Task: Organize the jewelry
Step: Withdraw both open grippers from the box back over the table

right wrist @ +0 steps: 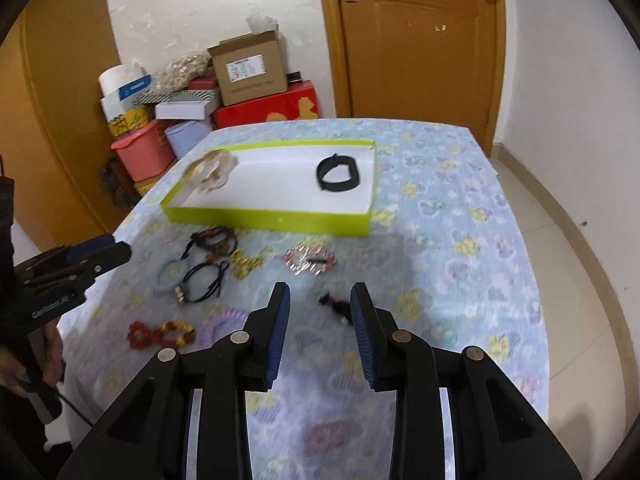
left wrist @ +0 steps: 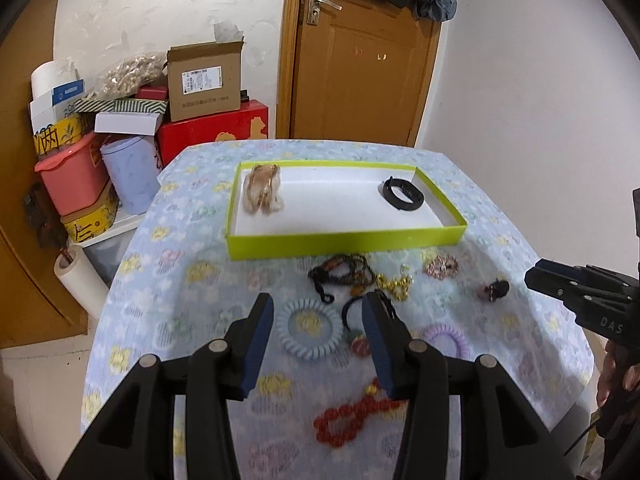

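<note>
Jewelry is split between two places: a black band (left wrist: 402,193) and a pale beaded bundle (left wrist: 264,194) already lie in the green tray (left wrist: 344,243), while the rest is scattered on the flowered worktop (right wrist: 460,216) in front of it. To do this step well, pick one loose piece per hand, come down over it with the jaws astride it, and close only when a strand or rim sits between the pads; avoid raking a neighbouring piece along.

Your left gripper (left wrist: 318,316) has its jaws spread wide and holds nothing. The light blue coil ring (left wrist: 310,332) lies on the worktop between and just below them, and a black cord loop (left wrist: 352,312) is just beside the right-hand jaw.

Your right gripper (right wrist: 320,308) also has its jaws apart, more narrowly, and holds nothing. A small dark clip (right wrist: 334,304) lies on the worktop between them, close to the right-hand jaw. The red bead bracelet (right wrist: 160,332) lies well to their left.
</note>
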{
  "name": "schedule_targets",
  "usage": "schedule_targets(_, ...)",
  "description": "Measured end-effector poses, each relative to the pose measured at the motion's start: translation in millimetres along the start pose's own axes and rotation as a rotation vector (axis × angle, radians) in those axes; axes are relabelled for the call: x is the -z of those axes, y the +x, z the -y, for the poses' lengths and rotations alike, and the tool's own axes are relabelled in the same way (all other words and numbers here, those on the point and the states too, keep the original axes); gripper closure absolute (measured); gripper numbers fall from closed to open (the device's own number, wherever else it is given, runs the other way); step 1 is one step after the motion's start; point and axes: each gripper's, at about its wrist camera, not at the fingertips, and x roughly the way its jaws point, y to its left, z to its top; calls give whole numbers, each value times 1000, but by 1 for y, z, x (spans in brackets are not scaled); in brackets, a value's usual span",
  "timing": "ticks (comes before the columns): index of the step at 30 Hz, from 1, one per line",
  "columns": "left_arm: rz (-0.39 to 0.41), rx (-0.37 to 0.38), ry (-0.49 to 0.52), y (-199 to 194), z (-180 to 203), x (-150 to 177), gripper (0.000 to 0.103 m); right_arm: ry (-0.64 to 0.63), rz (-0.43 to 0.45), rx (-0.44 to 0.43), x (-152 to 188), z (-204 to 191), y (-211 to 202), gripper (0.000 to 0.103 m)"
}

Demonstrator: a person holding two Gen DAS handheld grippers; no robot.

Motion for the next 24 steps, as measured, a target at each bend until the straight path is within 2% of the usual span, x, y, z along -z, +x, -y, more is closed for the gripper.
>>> schedule_targets(10,-36,18,-2,-7,-1,24,55,-19,-39,-49,23,-9,1,70)
schedule_targets(17,-57,36,-2,0,2,30,55,-30,-58,-42,27,-9,6,70)
schedule_targets(24,-75,14,-20,13,-5,30,55,-9,-62,-30,28,2,11,69)
